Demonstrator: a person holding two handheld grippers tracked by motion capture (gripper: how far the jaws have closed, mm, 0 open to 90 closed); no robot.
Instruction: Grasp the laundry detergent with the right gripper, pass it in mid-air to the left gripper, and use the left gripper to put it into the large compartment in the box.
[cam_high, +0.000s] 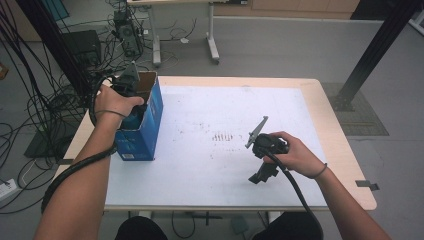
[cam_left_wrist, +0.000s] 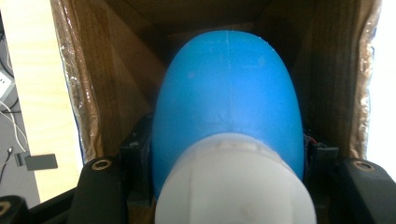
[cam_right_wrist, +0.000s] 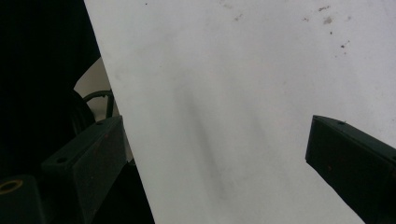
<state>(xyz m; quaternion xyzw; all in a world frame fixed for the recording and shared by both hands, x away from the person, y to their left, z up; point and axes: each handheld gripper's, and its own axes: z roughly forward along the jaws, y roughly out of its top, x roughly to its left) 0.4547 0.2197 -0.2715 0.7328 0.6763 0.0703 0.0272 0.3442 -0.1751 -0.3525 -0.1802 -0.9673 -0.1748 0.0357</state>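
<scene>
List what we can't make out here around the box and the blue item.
- Blue and white object: left gripper view, its near end is cut off by the bottom edge; what it is stays unclear.
- Box floor: left gripper view, the object hides it.
- Left gripper jaws: high view, the hand and box wall cover them.

We see the left forearm reaching forward along the left side of the high view, with the left hand (cam_high: 116, 102) bent down at the wrist. The left gripper (cam_high: 131, 100) points downward under this hand, and its jaws are pressed closed on something they hold between them. The right forearm comes in from the lower right. The right hand (cam_high: 296, 154) grasps the right gripper (cam_high: 263, 176), which points down and toward us, its jaws standing wide apart with nothing between them.
</scene>
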